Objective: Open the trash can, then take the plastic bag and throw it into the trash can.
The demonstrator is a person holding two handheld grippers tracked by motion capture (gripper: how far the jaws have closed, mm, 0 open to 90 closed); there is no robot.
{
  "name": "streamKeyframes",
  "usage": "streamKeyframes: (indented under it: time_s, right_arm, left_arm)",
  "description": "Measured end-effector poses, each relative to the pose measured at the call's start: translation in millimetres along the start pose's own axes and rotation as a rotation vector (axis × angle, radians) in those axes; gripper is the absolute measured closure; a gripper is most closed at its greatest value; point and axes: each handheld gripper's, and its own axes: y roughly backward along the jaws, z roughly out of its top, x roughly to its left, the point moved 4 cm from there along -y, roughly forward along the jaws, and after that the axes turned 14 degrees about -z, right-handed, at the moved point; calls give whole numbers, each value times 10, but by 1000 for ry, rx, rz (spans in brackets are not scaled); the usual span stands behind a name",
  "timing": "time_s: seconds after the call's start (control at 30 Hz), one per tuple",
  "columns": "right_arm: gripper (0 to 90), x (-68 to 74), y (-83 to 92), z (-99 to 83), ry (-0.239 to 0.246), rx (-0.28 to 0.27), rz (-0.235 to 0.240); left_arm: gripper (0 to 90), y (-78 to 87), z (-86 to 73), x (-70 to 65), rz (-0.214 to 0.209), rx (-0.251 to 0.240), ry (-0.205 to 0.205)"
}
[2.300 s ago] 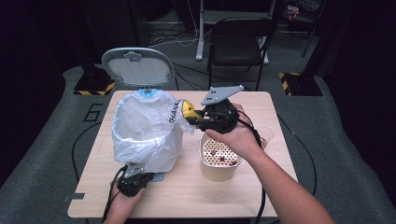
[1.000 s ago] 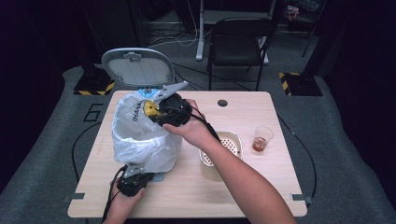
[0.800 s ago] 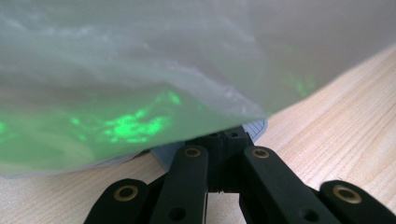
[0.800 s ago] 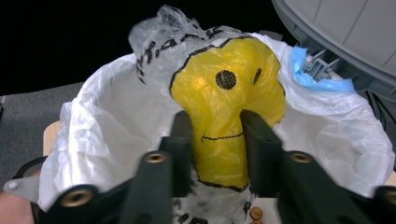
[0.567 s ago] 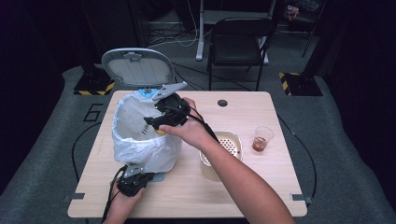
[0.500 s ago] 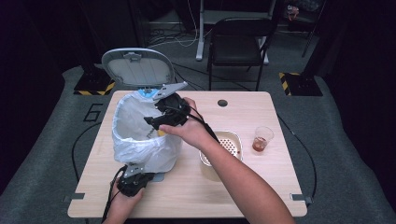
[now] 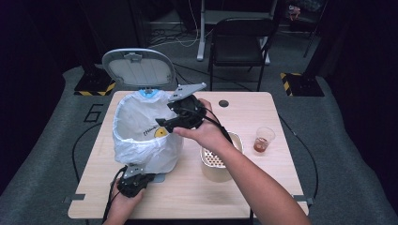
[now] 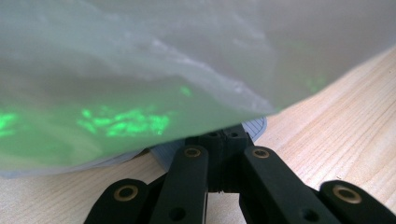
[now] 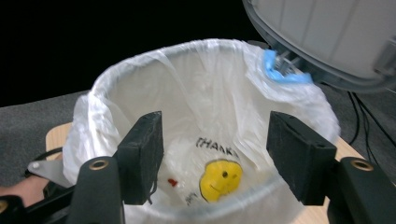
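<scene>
A bin lined with a white plastic bag (image 7: 141, 140) stands on the left of the wooden table (image 7: 263, 183), its grey lid (image 7: 138, 68) raised behind it. A crumpled bag with a yellow smiley (image 9: 219, 179) lies at the bottom of the bin. My right gripper (image 7: 163, 125) hovers over the bin's right rim. Its jaws have just been opening and now stand open (image 9: 215, 140) with nothing between them. My left gripper (image 7: 136, 180) lies low at the bin's foot, its jaws shut (image 8: 224, 140) against a ribbed grey pedal plate (image 8: 259, 127) under the hanging liner.
A cream pot with a perforated top (image 7: 218, 161) sits right of the bin, partly under my right forearm. A clear cup of reddish liquid (image 7: 264, 139) stands farther right. A black chair (image 7: 239, 42) is behind the table.
The right gripper has opened and let go of the smiley bag, which now lies in the bin. That gripper has drawn back a little to the right. The left hand has not moved.
</scene>
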Motion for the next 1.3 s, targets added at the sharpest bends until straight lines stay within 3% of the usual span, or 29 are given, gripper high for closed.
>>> streamKeyframes:
  time_s: [0.17, 0.33, 0.67, 0.77, 0.87, 1.07, 1.3]
  right_arm:
    - [341, -132, 207, -146, -11, 9, -30]
    - [339, -305, 465, -299, -59, -7, -74]
    - [333, -689, 813, -854, -123, 19, -182]
    - [333, -812, 927, -987, -152, 16, -222]
    - [334, -941, 1030, -1171, -180, 26, -265]
    - [333, -1195, 1177, -1578, -231, 38, -365]
    - [286, -1398, 1105, -2092, -280, 102, -433]
  left_arm:
    - [900, -6, 9, 8, -16, -4, 11]
    - [900, -3, 9, 12, -14, -2, 11]
    - [900, -8, 8, 1, -10, -9, 11]
    - [900, -9, 12, 9, -31, -5, 6]
    - [900, -10, 8, 4, -14, -15, 12]
    - [900, -9, 4, 5, -18, -18, 12]
    - [900, -13, 5, 1, -14, -19, 7]
